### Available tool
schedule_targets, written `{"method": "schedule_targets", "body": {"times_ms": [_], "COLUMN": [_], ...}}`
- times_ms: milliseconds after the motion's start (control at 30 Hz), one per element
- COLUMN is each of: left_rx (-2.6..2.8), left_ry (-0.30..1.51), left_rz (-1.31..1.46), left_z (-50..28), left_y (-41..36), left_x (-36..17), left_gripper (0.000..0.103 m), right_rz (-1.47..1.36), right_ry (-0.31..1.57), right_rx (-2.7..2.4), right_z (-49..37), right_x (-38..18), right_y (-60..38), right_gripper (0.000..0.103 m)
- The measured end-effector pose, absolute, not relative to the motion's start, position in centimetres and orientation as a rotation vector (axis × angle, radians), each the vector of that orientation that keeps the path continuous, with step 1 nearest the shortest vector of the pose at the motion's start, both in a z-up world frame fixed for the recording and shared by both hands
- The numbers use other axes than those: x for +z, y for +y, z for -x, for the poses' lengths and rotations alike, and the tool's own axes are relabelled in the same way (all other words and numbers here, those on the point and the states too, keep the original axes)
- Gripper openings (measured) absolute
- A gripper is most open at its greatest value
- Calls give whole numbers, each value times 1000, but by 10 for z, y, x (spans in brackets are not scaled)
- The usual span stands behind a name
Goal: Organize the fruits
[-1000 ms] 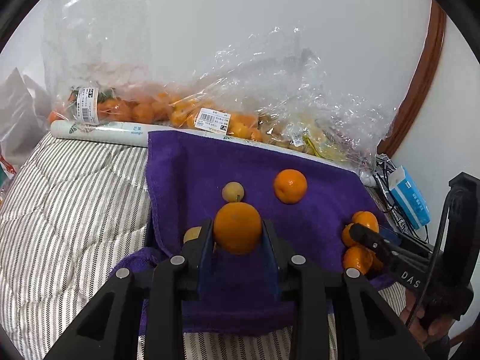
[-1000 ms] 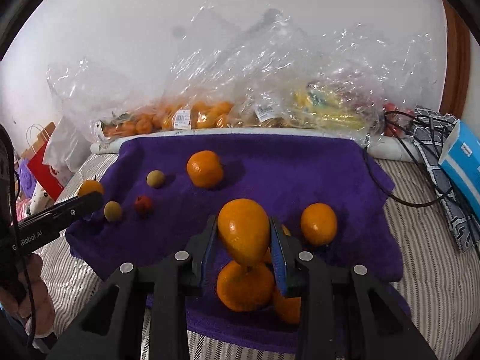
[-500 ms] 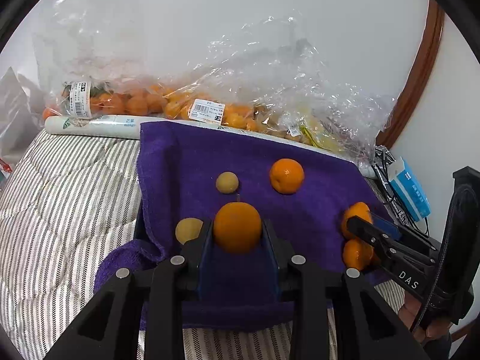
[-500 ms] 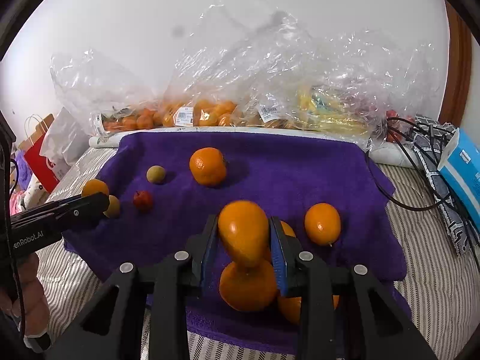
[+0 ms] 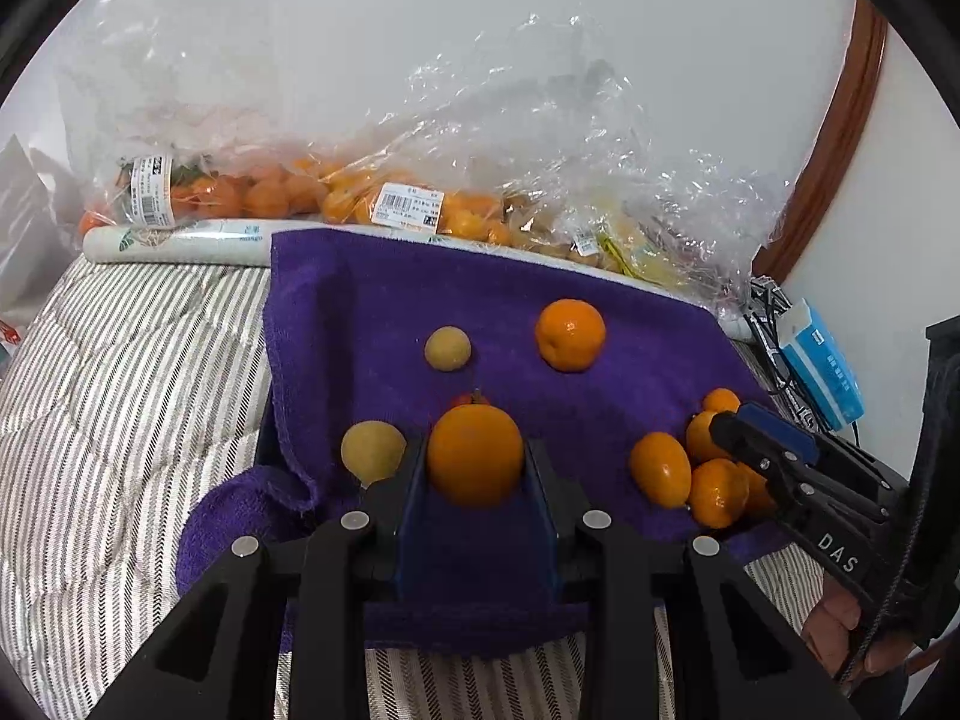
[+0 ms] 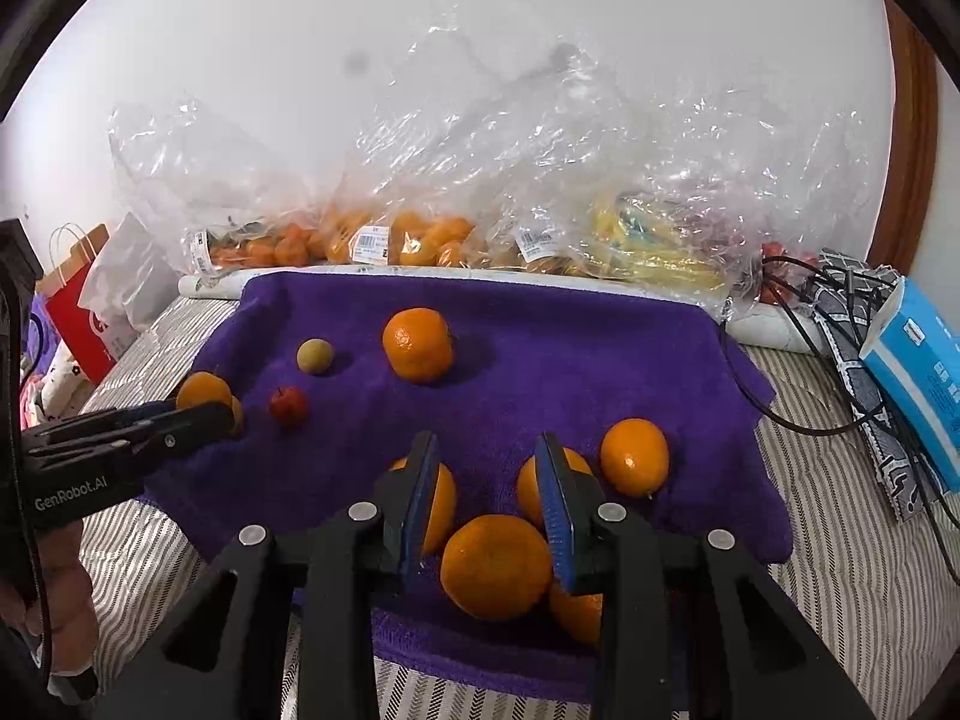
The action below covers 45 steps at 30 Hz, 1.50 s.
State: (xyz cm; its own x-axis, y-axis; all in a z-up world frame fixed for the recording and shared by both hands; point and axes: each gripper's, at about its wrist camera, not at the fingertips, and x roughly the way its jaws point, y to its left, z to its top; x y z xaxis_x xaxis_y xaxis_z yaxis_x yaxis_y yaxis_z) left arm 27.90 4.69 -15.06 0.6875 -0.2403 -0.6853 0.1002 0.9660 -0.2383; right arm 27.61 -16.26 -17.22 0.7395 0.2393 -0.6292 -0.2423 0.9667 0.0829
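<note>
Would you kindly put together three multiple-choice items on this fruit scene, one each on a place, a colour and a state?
1. Where does the small red fruit lie?
A. inside a plastic bag
B. on the purple towel
C. on the striped bedding

2. What colour is the box at the far right?
A. blue
B. green
C. red

3. What state is the right gripper in?
A. shut on an orange
B. shut on nothing
C. open

Answers: 1 B, it sits on the towel beside the left gripper; 2 A, its faces are blue and white; 3 C, its fingers stand apart above the orange pile.
</note>
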Motion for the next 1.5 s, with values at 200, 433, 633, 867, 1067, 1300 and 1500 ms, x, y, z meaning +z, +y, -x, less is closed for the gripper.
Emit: {"method": "schedule_targets", "body": {"times_ms": [200,433,633,867,1067,1300,1500], "left_rx": [-192,-184,-194,-174,-141,-127,-107], "left_ry": [818,821,780,748,710,675,658], "left_rz": [184,186,205,193,153,132,112], "left_z": [-282,-282,-277,-271,-259,-217,-171], "left_y": [45,46,49,49,44,33,27], "left_x": [-156,-157,-149,-141,-128,-93,-73], "left_gripper": [30,34,47,49,50,70,79], "right_rz": [-24,-31,-45,-59,-96,-75,-97], "right_ry": [707,720,735,743,700,705,658], "right_rx": [266,256,262,261,259,222,177], "right_z": [-278,-280,-282,-280,-269,-234,-183], "right_x": [-172,-173,-174,-170,-154,-118,-91], "right_y": [-168,-170,-172,-176,-184,-190,-197], "right_gripper": [35,37,43,46,50,50,93]}}
